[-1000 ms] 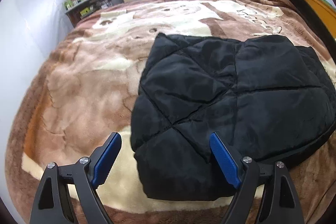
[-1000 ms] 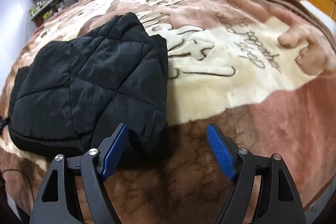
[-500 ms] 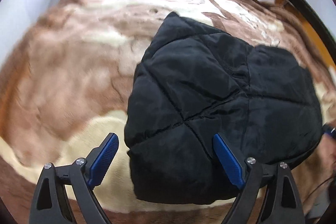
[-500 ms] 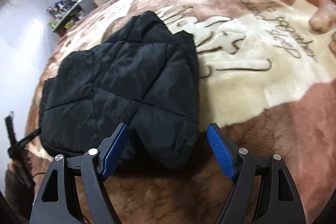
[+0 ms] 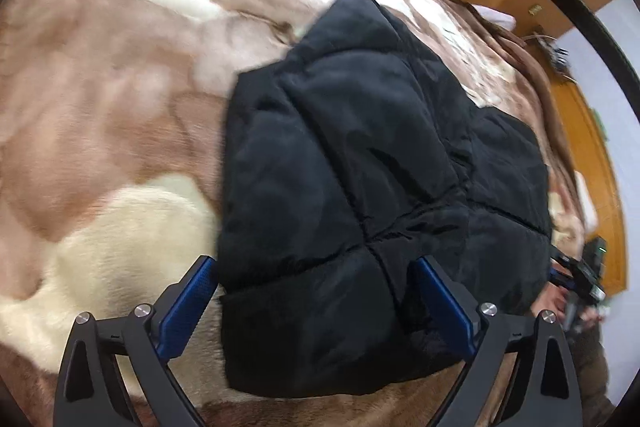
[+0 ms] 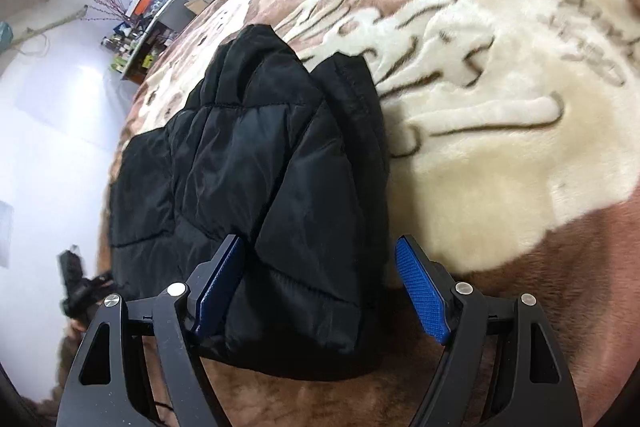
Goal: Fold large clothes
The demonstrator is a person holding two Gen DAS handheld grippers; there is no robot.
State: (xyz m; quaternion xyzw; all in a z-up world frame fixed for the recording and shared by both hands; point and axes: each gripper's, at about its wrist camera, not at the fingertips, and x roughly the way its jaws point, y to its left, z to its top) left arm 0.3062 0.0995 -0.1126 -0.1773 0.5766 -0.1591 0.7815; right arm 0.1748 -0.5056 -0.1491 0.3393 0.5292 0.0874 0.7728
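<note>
A black quilted jacket (image 5: 360,155), folded into a thick bundle, lies on a brown and cream plush blanket (image 5: 100,107). My left gripper (image 5: 318,291) hovers over the jacket's near left corner. Its jaws are opening, the corner lies between the blue pads (image 5: 188,295), and they do not press on it. My right gripper (image 6: 322,283) stands open over the near right corner of the jacket (image 6: 248,167), with the padded edge between its blue pads (image 6: 420,291). Each gripper shows small at the edge of the other's view.
The blanket (image 6: 500,131) covers a large bed, with bare plush to the left and right of the jacket. A wooden headboard (image 5: 592,147) runs along the right side. A cluttered shelf (image 6: 144,31) stands by the white wall beyond the bed.
Both grippers have dropped closer to the jacket's near edge and tilted downward. Each now has a corner between its pads. The left jaws stand wider than before.
</note>
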